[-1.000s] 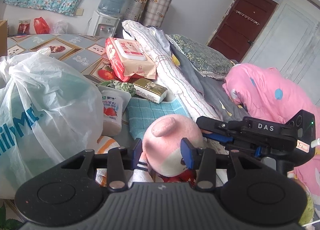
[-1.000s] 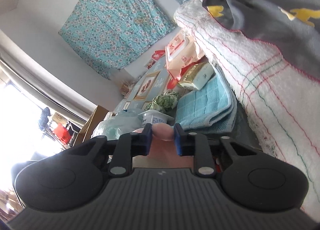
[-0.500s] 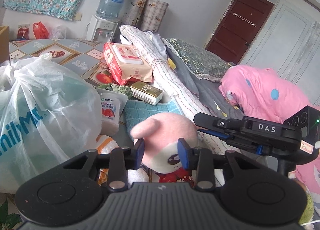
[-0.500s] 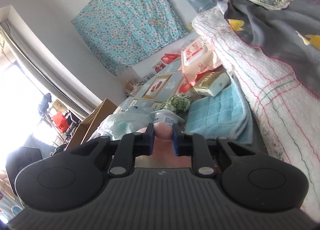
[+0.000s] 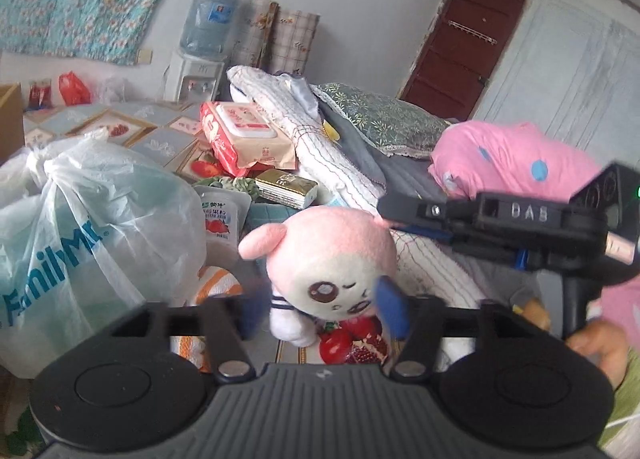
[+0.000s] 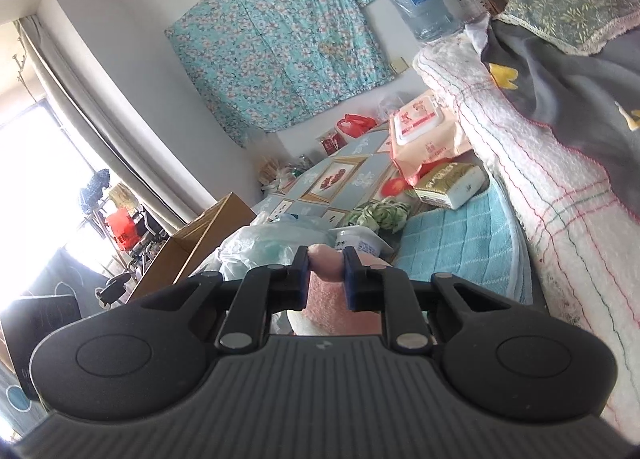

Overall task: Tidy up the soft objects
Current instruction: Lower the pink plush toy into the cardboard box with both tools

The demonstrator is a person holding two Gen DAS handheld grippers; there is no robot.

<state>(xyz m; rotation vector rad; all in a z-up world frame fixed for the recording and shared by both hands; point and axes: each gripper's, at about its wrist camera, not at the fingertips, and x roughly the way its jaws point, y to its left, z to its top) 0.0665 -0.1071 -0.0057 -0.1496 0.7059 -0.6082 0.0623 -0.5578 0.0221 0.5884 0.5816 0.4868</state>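
A pink and white plush toy (image 5: 332, 259) hangs upright over the table, face toward me. My right gripper (image 6: 326, 267) is shut on the toy's pink ear (image 6: 325, 265); it also shows in the left wrist view (image 5: 400, 209) reaching in from the right onto the toy's head. My left gripper (image 5: 324, 307) is open, its blue pads (image 5: 390, 305) blurred, either side of the toy's lower face without gripping it. A blue towel (image 6: 452, 235) lies folded beside a white striped blanket (image 6: 532, 179).
A white FamilyMart plastic bag (image 5: 80, 235) fills the left. A yoghurt pouch (image 5: 220, 219), a wet-wipes pack (image 5: 244, 135) and a gold tissue pack (image 5: 286, 187) lie behind the toy. A grey quilt, green pillow (image 5: 380, 123) and pink spotted bundle (image 5: 512, 163) lie to the right.
The right gripper has lifted and turned the plush toy, so its face now shows. The left gripper's jaws have opened wider and now sit lower on the toy.
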